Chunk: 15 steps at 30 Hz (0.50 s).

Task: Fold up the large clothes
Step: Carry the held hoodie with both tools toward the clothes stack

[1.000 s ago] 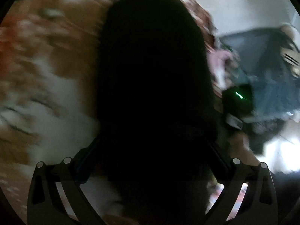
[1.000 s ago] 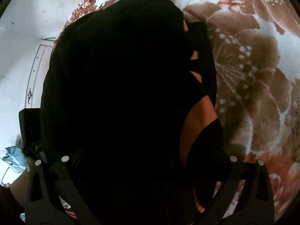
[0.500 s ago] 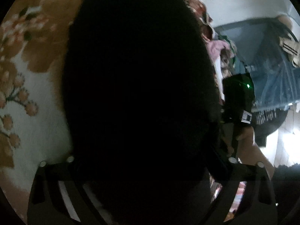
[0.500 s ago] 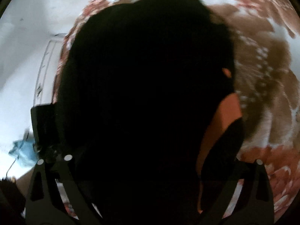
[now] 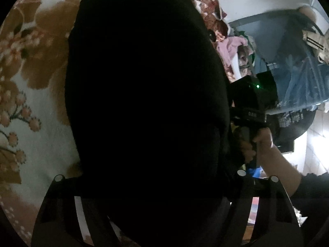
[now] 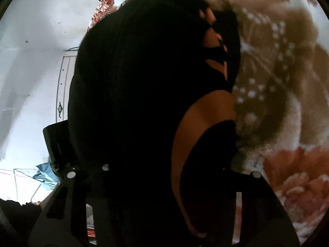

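A large black garment (image 5: 144, 103) hangs in front of the left wrist camera and fills the middle of the view, above a floral blanket (image 5: 30, 103). My left gripper (image 5: 156, 185) is shut on the garment; its fingertips are hidden in the cloth. In the right wrist view the same black garment (image 6: 133, 103) shows orange panels (image 6: 201, 113) and cut-outs. My right gripper (image 6: 174, 177) is shut on it, fingertips hidden. The right gripper also shows in the left wrist view (image 5: 253, 103), held by a hand beside the garment.
The brown, white and red floral blanket (image 6: 287, 82) covers the bed. A white wall (image 6: 30, 61) lies to the left. A blue bag (image 5: 298, 72) and a pile of clothes (image 5: 232, 47) stand beyond the bed.
Both grippers have lifted the garment and swung it; the left view has steadied from blur. The right gripper and its hand have come closer in the left view.
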Each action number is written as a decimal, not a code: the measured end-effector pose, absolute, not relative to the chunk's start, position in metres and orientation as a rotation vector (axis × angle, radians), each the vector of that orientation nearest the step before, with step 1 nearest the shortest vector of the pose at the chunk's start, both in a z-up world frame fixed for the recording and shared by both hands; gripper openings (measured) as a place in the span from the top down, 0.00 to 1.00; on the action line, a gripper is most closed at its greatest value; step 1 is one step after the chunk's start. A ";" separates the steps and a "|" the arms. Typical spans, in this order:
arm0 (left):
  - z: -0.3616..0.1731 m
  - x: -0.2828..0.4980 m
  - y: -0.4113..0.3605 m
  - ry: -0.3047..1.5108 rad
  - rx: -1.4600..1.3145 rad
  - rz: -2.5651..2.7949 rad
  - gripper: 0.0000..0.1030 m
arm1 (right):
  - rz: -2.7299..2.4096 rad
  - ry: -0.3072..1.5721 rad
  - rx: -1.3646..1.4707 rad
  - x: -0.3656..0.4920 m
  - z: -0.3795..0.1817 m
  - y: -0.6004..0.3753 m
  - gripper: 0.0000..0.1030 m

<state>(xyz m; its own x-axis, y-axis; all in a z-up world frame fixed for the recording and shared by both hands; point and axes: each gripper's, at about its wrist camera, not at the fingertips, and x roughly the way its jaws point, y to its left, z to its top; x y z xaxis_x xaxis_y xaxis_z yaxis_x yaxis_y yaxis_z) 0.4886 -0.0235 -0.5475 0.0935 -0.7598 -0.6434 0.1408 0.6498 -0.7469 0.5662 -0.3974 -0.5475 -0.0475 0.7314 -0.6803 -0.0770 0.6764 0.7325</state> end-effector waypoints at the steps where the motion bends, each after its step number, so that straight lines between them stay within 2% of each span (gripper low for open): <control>1: -0.555 0.489 -0.023 1.307 -0.614 -0.716 0.25 | 0.718 1.478 0.571 0.564 -0.551 -0.397 0.52; 3: -0.565 0.487 -0.019 1.253 -0.689 -0.690 0.27 | 0.709 1.459 0.594 0.565 -0.555 -0.397 0.59; 6: -0.540 0.476 -0.026 1.214 -0.629 -0.654 0.38 | 0.707 1.405 0.510 0.555 -0.533 -0.393 0.70; 7: -0.530 0.473 -0.029 1.201 -0.610 -0.660 0.40 | 0.698 1.388 0.507 0.551 -0.523 -0.397 0.71; 15: -0.460 0.477 -0.045 1.133 -0.549 -0.700 0.42 | 0.683 1.341 0.557 0.521 -0.463 -0.415 0.73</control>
